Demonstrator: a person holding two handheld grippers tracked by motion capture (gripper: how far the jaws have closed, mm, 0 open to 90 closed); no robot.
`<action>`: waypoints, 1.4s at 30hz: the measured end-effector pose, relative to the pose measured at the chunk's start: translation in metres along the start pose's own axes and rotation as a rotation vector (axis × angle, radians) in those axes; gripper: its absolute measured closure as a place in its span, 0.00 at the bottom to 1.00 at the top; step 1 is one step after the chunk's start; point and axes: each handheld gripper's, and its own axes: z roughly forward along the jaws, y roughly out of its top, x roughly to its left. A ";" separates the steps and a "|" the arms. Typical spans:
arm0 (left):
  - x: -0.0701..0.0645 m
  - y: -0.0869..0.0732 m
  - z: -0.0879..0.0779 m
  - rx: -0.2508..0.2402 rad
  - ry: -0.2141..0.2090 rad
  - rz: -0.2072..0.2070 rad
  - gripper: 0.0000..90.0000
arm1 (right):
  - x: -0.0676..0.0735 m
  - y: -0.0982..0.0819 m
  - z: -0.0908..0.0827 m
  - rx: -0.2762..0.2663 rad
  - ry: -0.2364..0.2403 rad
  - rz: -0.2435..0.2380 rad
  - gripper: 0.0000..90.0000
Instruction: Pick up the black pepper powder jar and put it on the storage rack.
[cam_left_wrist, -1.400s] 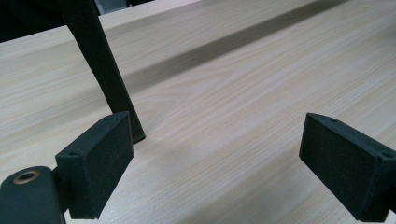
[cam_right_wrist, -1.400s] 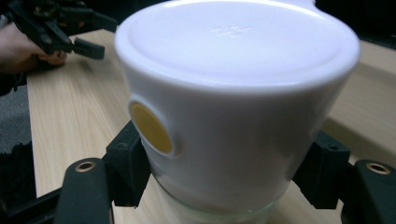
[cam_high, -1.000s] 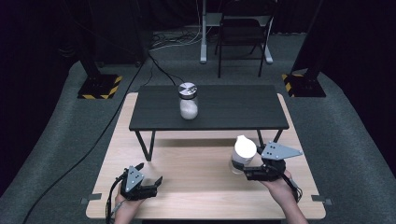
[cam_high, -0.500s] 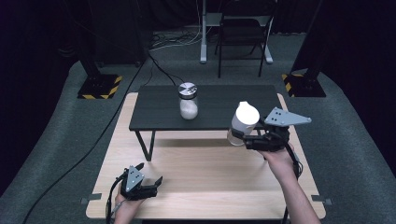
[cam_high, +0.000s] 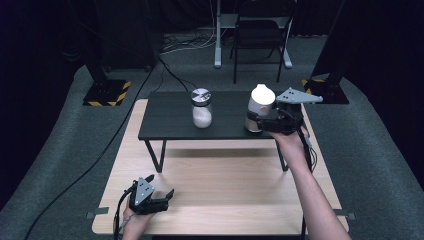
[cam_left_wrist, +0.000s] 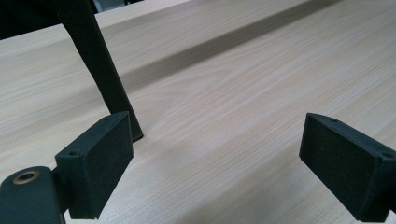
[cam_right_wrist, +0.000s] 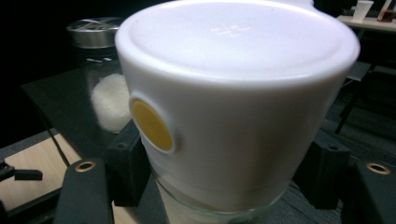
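My right gripper (cam_high: 255, 121) is shut on a glass jar with a white lid (cam_high: 260, 106), held over the right part of the small black table (cam_high: 165, 120). In the right gripper view the white-lidded jar (cam_right_wrist: 233, 93) has a yellow round spot on the lid's side, and both black jaws press on its glass body. A second glass jar (cam_high: 201, 108) with a metal lid and white grains stands on the black table left of it, also seen as the grain jar (cam_right_wrist: 105, 88). My left gripper (cam_high: 167, 196) rests open low on the wooden table (cam_high: 225, 195), its jaws (cam_left_wrist: 215, 168) empty.
The black table's leg (cam_left_wrist: 100, 70) stands just ahead of the left gripper. A chair (cam_high: 260, 35) and cables lie on the grey floor beyond the tables. Black stands with striped bases sit at the far left and right.
My right gripper has lifted the white-lidded jar from the wooden table up and away, to above the black table's right part. The left gripper has stayed put.
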 end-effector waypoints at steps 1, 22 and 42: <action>0.000 0.000 0.000 0.000 0.000 -0.002 0.10 | 0.000 0.002 0.003 0.006 -0.012 0.004 0.33; -0.001 0.000 0.000 0.001 0.005 0.002 0.10 | -0.010 -0.043 -0.023 -0.099 0.017 -0.003 0.10; -0.003 0.000 0.000 0.000 0.008 0.005 0.10 | 0.001 -0.227 -0.090 -0.162 -0.016 0.004 0.04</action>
